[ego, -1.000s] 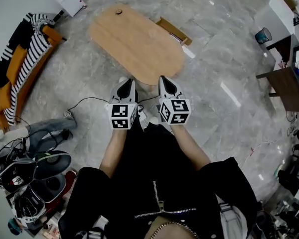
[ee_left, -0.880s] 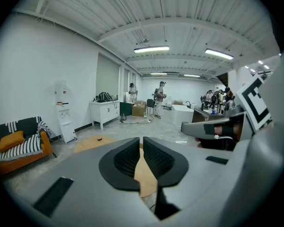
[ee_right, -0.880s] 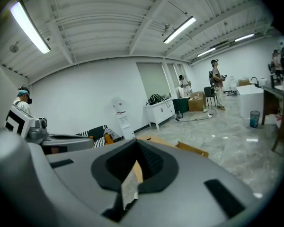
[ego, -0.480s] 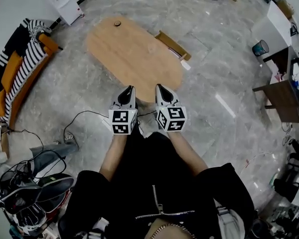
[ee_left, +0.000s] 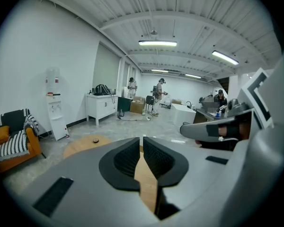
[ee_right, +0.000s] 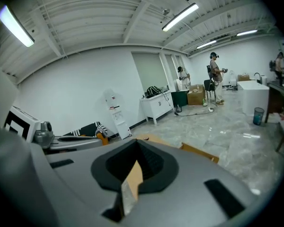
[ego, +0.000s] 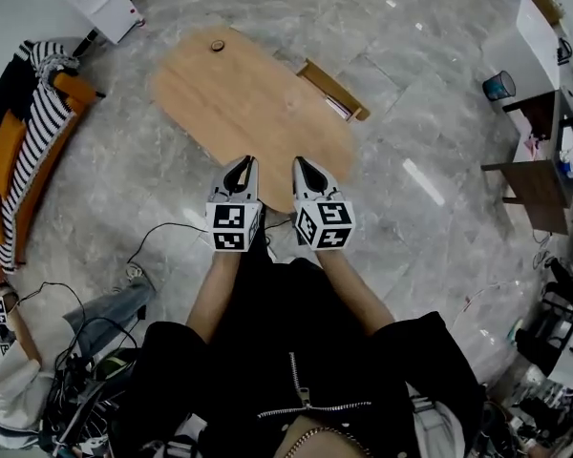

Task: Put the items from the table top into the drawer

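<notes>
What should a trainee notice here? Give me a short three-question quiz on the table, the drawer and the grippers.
1. True or false: the small round item lies at the end of the table nearest the left gripper.
2. What is the right gripper holding? A) nothing B) a cup C) a cloth
3. In the head view, from which side of the table does the drawer stick out?
Key: 1 false, it lies at the far end; 2 A; 3 the right side.

A shiny grey stone floor (ego: 124,179), white walls (ee_left: 33,56), long ceiling lights (ee_left: 157,43), and an orange striped sofa (ego: 24,122).
</notes>
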`<move>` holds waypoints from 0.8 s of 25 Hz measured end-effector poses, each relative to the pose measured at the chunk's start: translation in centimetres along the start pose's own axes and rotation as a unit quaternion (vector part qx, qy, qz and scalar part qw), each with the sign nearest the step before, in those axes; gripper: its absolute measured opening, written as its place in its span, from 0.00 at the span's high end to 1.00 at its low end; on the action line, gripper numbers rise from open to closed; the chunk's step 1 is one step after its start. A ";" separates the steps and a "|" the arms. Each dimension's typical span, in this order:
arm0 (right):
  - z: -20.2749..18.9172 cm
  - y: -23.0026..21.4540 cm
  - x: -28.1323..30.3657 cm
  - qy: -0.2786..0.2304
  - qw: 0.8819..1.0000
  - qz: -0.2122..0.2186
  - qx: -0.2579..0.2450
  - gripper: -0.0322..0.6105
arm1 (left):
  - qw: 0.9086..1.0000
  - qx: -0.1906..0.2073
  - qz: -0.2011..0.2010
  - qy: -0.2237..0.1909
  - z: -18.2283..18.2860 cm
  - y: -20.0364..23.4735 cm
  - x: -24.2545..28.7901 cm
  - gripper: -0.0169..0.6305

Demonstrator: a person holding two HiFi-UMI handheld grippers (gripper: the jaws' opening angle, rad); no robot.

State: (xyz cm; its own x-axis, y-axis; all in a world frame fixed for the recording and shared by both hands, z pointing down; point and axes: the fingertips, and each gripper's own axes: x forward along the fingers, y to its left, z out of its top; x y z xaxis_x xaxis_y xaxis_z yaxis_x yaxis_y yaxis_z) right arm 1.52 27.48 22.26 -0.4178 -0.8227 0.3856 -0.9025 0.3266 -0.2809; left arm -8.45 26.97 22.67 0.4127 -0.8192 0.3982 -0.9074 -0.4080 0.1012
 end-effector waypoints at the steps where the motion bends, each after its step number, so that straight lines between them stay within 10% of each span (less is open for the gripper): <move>1: 0.5 -0.1 1.4 0.004 1.000 -0.005 0.002 0.94 | 1.000 0.000 -0.003 0.006 0.3 1.1 1.1 0.92; 20: 8.2 -2.3 22.5 0.060 0.995 -0.071 0.040 0.94 | 0.993 0.015 -0.087 0.080 5.1 17.1 18.0 0.92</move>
State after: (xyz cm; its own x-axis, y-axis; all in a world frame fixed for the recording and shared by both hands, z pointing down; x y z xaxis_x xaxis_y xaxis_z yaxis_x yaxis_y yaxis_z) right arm -5.00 4.39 24.38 -0.3003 -0.7948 0.5274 -0.9440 0.1686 -0.2835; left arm -16.15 3.16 26.92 0.5437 -0.6613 0.5167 -0.8193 -0.5518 0.1558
